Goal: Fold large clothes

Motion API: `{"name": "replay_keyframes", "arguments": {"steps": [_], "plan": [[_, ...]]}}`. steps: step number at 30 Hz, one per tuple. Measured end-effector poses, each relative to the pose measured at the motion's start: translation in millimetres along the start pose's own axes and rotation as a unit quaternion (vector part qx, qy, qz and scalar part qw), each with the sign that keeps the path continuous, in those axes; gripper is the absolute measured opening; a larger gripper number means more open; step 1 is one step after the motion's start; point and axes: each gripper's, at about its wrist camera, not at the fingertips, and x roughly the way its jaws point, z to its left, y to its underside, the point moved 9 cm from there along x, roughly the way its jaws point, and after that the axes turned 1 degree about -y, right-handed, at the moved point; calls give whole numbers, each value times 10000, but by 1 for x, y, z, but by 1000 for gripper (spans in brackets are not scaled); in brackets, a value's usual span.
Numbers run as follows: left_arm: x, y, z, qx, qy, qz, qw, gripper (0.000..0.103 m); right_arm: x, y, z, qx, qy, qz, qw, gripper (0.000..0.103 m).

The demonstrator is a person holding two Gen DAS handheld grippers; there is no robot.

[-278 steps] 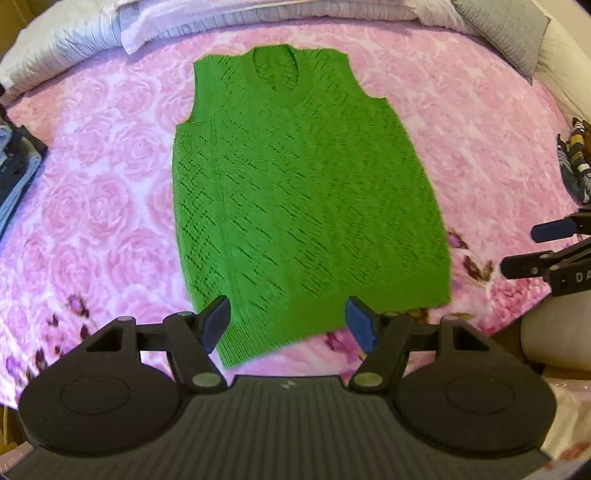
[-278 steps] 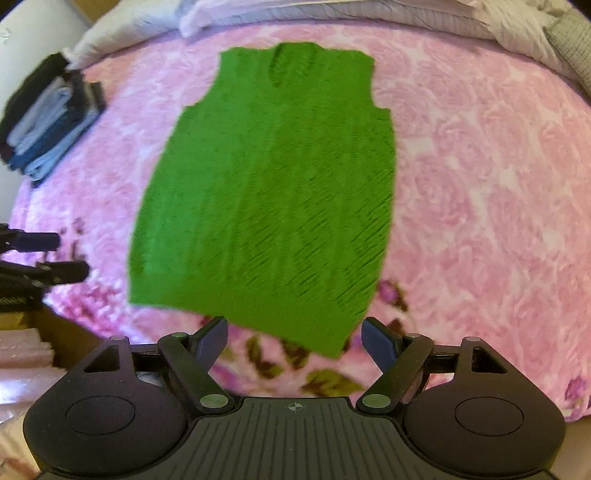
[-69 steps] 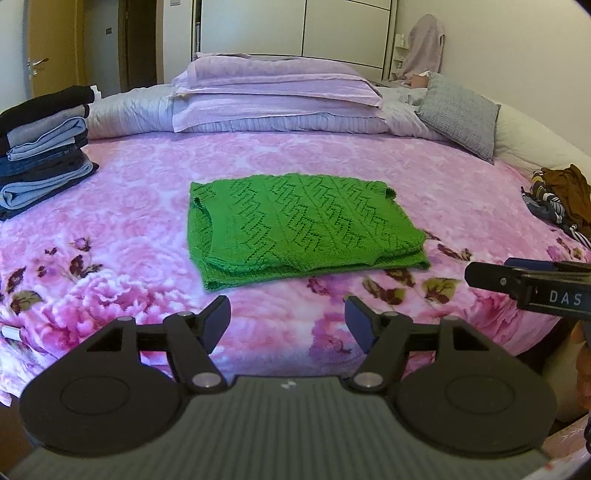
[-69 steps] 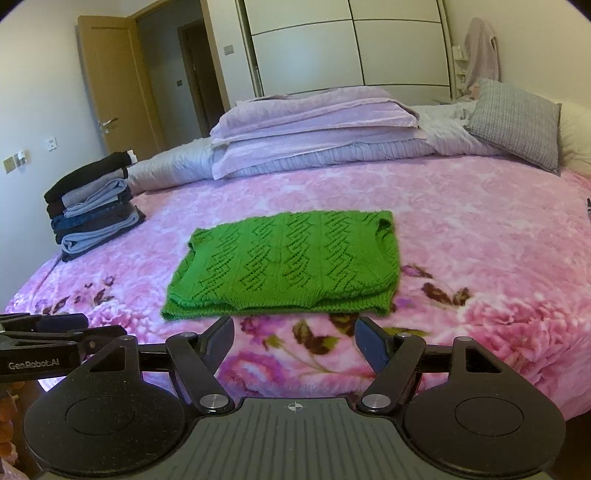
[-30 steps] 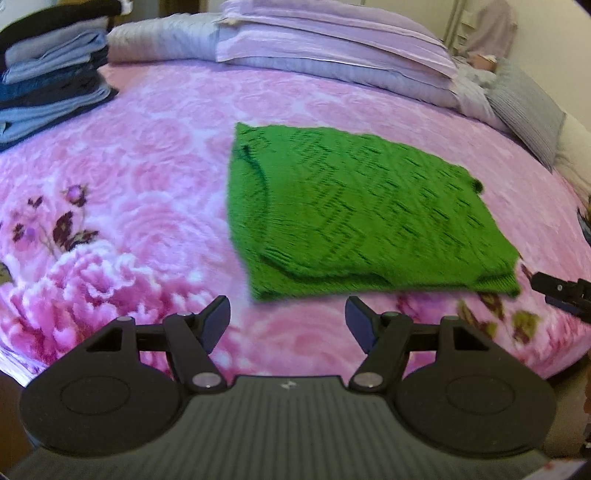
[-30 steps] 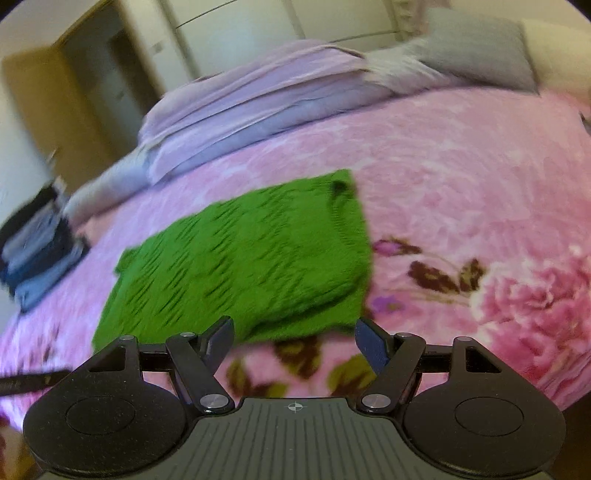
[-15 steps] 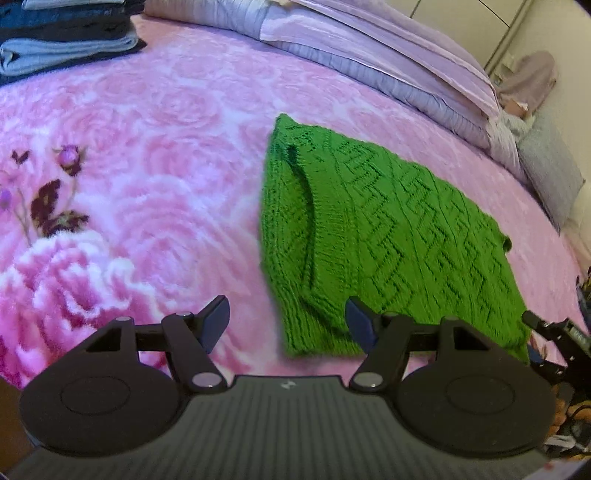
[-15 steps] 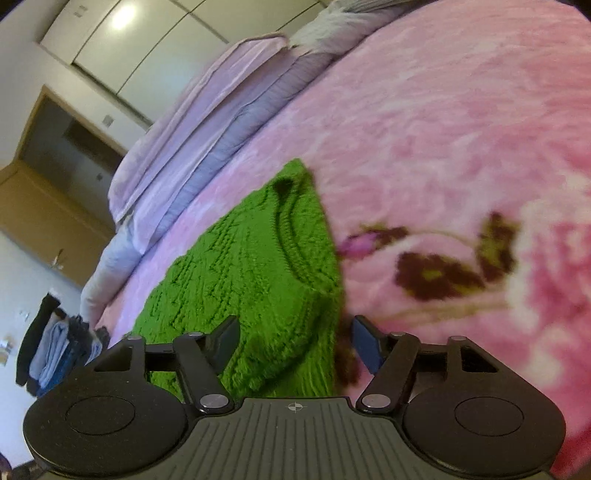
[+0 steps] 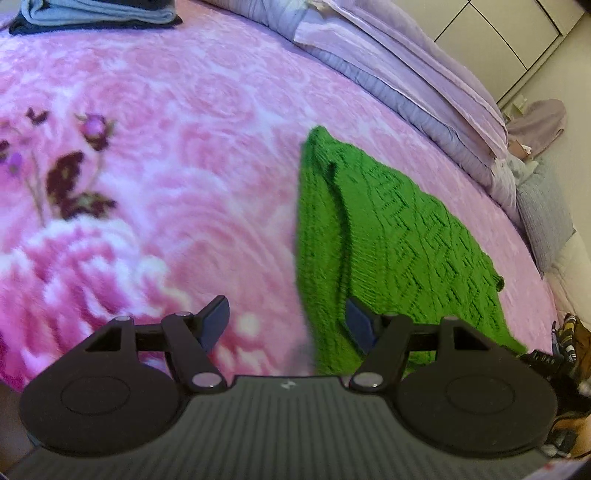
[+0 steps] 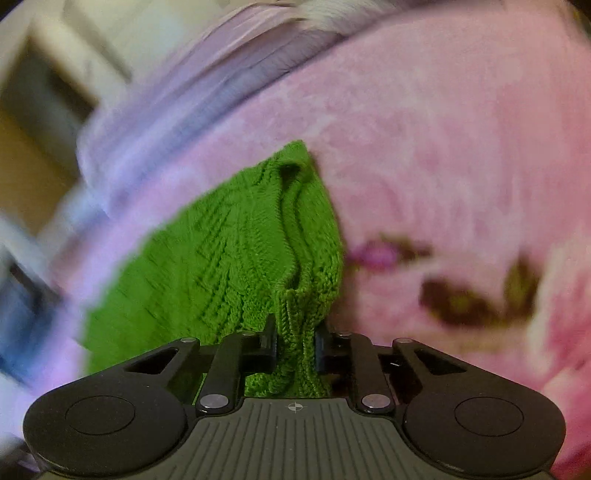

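A green knitted vest [image 9: 399,240] lies folded in half on the pink rose-patterned bed cover [image 9: 177,184]. My left gripper [image 9: 286,323] is open and low over the cover at the vest's near left corner; its right finger overlaps the green edge. In the right wrist view my right gripper [image 10: 294,341] is shut on the vest [image 10: 236,251], with the bunched near right corner pinched between its jaws. That view is blurred.
A stack of folded dark and blue clothes [image 9: 99,14] sits at the far left of the bed. Lilac bedding [image 9: 399,77] and a grey pillow [image 9: 543,218] line the far side. Loose clothes [image 9: 572,343] lie at the right edge, near the right gripper's tip.
Both grippers dropped in close to the vest's near edge. The right gripper went from open to shut on the near right corner. The left gripper stayed open and moved to the left corner.
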Motion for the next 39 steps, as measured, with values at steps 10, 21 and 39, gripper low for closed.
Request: {"name": "replay_keyframes", "arguments": {"steps": [10,21,39], "plan": [[-15,-4,32,-210,200,-86,9995,64,-36,72,248,-4704,152,-1618,8674,13],[-23,3,43,-124,360,-68,9993,63,24,193,283,-6187,-243,-848,7807,38],[30,-82,-60,834,1303,-295,9875,56,54,-29,124,-1177,45,139,9929,47]]}}
